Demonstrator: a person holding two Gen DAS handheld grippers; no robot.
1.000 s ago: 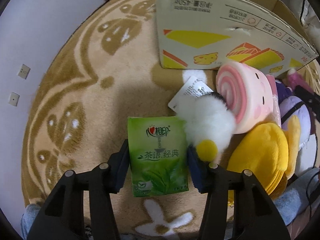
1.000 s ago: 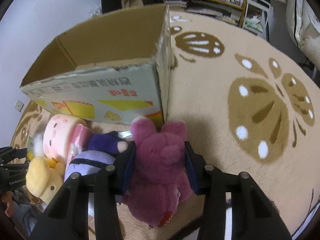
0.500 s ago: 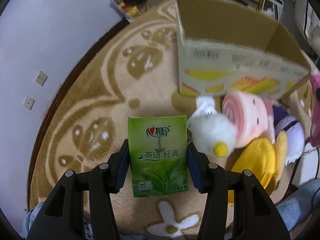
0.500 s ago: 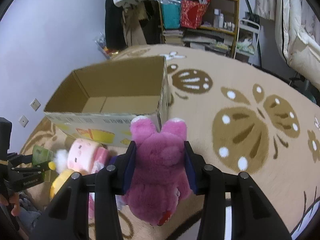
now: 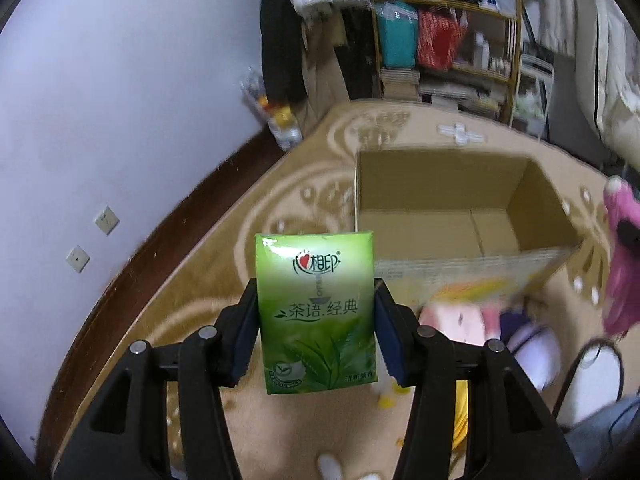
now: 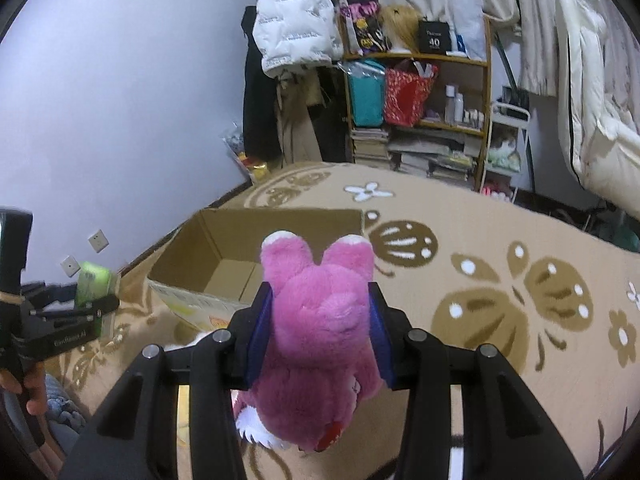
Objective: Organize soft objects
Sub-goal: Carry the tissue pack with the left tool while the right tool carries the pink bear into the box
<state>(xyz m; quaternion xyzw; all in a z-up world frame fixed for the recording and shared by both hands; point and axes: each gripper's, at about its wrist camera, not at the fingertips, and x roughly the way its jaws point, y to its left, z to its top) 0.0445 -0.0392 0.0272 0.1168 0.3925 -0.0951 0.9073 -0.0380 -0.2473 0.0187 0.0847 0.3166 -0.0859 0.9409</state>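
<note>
The left gripper (image 5: 316, 320) has its jaws clamped on a green tissue pack (image 5: 316, 316), upright above the patterned rug (image 5: 248, 216); an open cardboard box (image 5: 460, 216) beyond, blurred plush toys (image 5: 460, 320) below it

In the left wrist view, the tissue pack (image 5: 316, 312) sits between the pads of the left gripper (image 5: 316, 328), with the cardboard box (image 5: 460, 216) on the rug (image 5: 208, 312) at one o'clock beyond it. Plush toys (image 5: 480, 320), blurred, seemingly lie before the box at three o'clock. In the right wrist view, the right gripper (image 6: 318, 328) clasps the plush bear (image 6: 316, 332); the shelf (image 6: 420, 92) stands at twelve o'clock.
</note>
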